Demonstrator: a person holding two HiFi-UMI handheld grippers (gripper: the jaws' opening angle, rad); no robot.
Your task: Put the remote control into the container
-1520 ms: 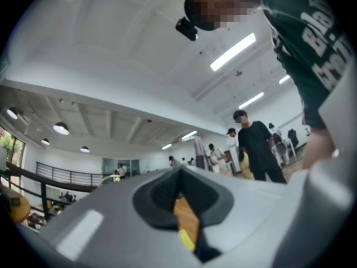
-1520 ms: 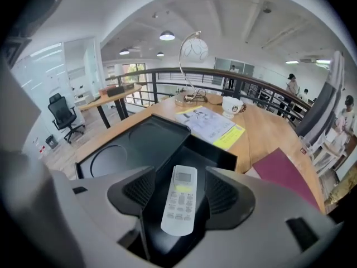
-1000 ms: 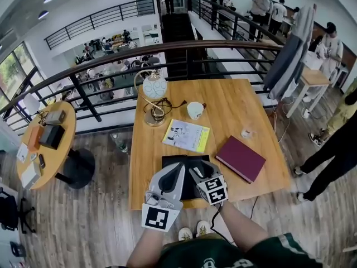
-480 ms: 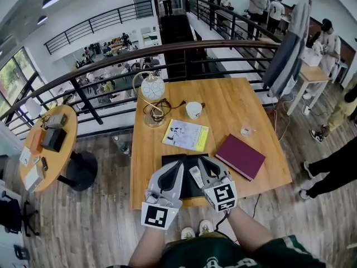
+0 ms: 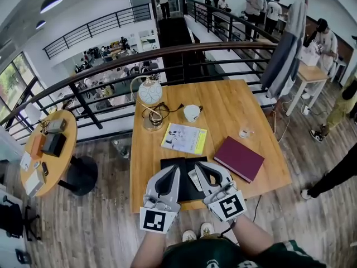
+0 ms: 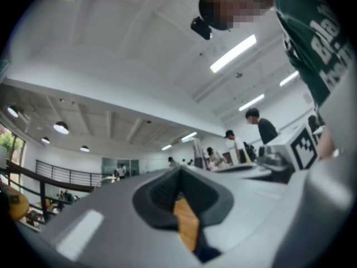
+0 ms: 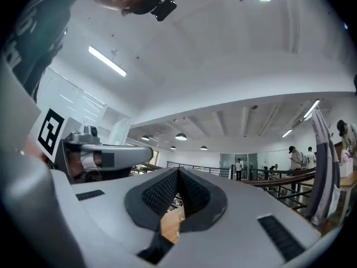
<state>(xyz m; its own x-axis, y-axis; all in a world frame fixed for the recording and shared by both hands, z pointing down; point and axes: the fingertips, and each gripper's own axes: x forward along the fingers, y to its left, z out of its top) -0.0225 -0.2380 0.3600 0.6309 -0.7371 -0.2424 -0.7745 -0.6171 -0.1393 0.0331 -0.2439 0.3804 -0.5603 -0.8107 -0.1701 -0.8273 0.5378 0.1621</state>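
Observation:
A black flat container (image 5: 173, 163) lies on the wooden table (image 5: 234, 105) near its front edge. A pale grey remote control (image 5: 194, 180) rests in it, between my two grippers. My left gripper (image 5: 174, 168) hovers over the container's left half with its jaws together. The right gripper (image 5: 202, 166) is just right of the remote, shut and empty. In the left gripper view the left gripper (image 6: 179, 169) has its pads meeting with only a sliver of table below. Likewise, in the right gripper view the right gripper (image 7: 178, 171) is shut on nothing.
Behind the container are a yellow-edged booklet (image 5: 184, 138), a white cup (image 5: 192, 113) and a globe lamp (image 5: 149, 92) with a cable. A maroon book (image 5: 240, 158) lies to the right. A railing (image 5: 167, 52) runs past the table's far edge.
The right gripper has drawn back toward me and to the right, uncovering the remote, which now lies in the container. The left gripper has barely moved.

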